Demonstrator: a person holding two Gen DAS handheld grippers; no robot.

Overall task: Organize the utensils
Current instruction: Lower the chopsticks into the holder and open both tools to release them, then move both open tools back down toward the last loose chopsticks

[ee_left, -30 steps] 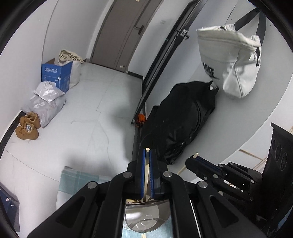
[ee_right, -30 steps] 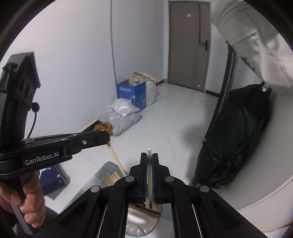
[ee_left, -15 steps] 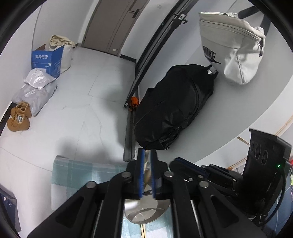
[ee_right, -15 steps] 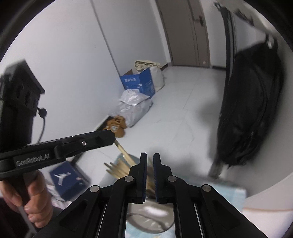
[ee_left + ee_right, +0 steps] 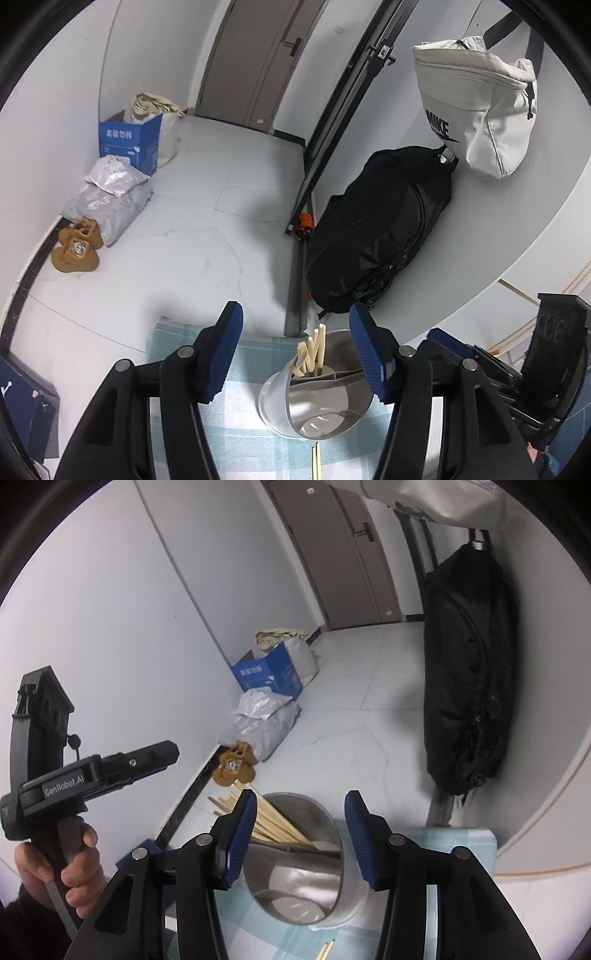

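Both claws, left claw (image 5: 295,350) and right claw (image 5: 301,834), have just been opening and stand released, nothing between the jaws. Loose chopsticks (image 5: 316,461) lie below the holder (image 5: 317,402), long axis toward the left claw, marginally nearer.

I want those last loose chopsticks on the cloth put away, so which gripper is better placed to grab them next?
Roughly even, slightly left. Both the left gripper and right gripper have just been opening, nothing between them, above the metal holder. The loose chopsticks lie nearer the left's midline.
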